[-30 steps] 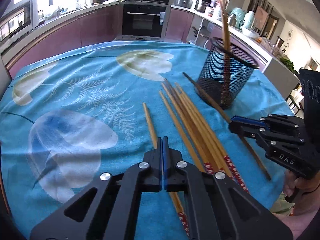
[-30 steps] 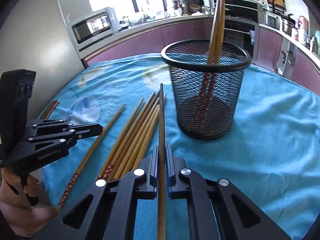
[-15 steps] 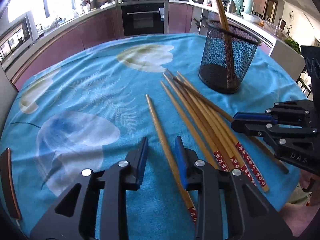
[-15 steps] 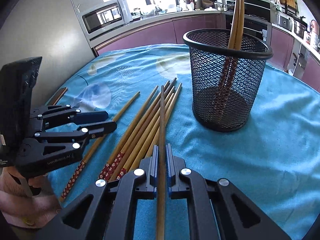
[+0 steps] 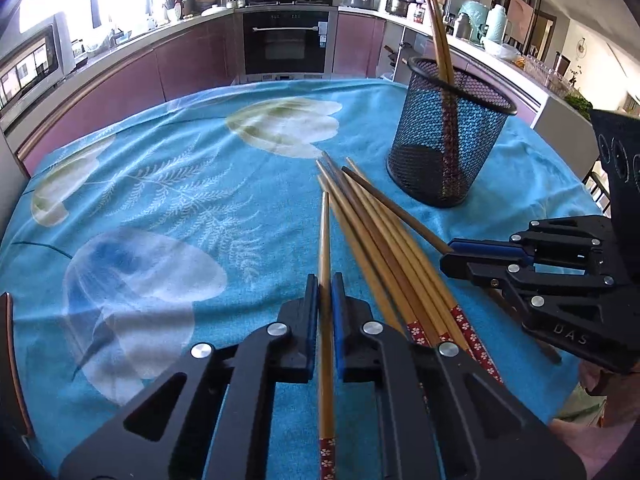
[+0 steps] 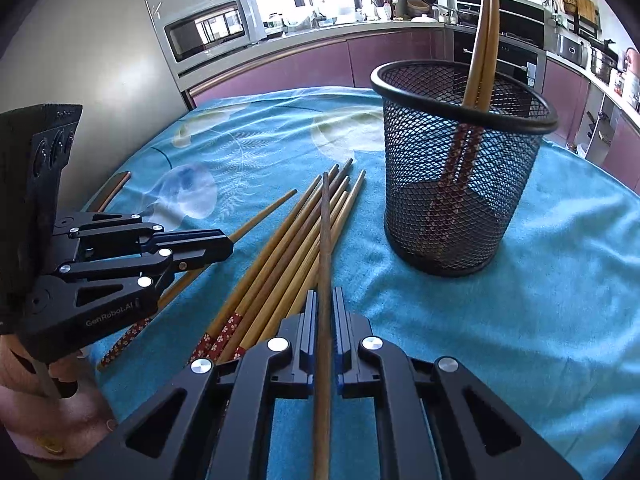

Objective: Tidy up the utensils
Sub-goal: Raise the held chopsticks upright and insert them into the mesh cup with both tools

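Note:
My left gripper (image 5: 325, 280) has its jaws closing, pads pressing on a pale bamboo chopstick (image 5: 325, 232) that points away over the cloth. A darker brown chopstick (image 6: 326, 232) is held in my right gripper (image 6: 325, 296), which is shut. Between them lies a loose pile of several chopsticks (image 5: 384, 240) (image 6: 288, 248) with red flowered ends. A black mesh cup (image 5: 448, 140) (image 6: 460, 184) stands upright beyond the pile, with two chopsticks (image 6: 486, 32) leaning inside. Each view shows the other gripper from the side: the right gripper (image 5: 448, 258) and the left gripper (image 6: 228, 246).
A turquoise flowered tablecloth (image 5: 180, 184) covers the round table, whose near edge runs just behind both grippers. A person's hand (image 6: 44, 404) holds the left gripper's handle. Purple kitchen cabinets, an oven (image 5: 290, 40) and a microwave (image 6: 212, 28) stand beyond the table.
My left gripper opened, slid around the separate pale chopstick and shut on it; that chopstick now lies straight between its jaws. The right gripper kept its grip on the dark chopstick.

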Available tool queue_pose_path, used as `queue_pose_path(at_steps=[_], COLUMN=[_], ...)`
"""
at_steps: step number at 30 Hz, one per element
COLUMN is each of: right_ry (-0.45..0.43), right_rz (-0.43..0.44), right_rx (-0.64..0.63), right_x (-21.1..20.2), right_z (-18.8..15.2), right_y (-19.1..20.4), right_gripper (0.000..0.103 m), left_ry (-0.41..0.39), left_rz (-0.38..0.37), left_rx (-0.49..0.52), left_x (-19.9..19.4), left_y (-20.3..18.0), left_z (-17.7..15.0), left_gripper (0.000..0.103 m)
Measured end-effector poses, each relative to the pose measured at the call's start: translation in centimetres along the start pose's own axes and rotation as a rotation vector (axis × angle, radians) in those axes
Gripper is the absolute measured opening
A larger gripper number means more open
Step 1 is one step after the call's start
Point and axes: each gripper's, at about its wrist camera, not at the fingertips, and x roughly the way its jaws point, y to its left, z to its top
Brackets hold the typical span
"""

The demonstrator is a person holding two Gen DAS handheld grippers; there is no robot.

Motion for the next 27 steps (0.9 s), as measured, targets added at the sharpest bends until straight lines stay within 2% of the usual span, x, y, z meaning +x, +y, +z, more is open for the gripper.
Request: queue_pose_path(at_steps=[6,14,27], right_ry=[-0.073,-0.198,-0.35], right_rz=[0.03,0.058,0.044], right_rx=[0.007,0.04,0.055], right_x=[-2.9,-7.1,-11.3], right_z=[0.3,1.4,4.7], right_y=[-0.3,-1.3,-3.1], right_gripper=[0.006,0.006,0.006], left_ry=[-0.06,-0.187,-0.347], left_rz=[-0.096,-0.217,-0.299], left_rx=[0.006,0.012,-0.005], left_x=[-3.1,-8.3,-13.3], left_y=[-0.2,-0.6,-0.9], left_z=[1.2,3.4,7.1], left_gripper=[0.007,0.007,0.007])
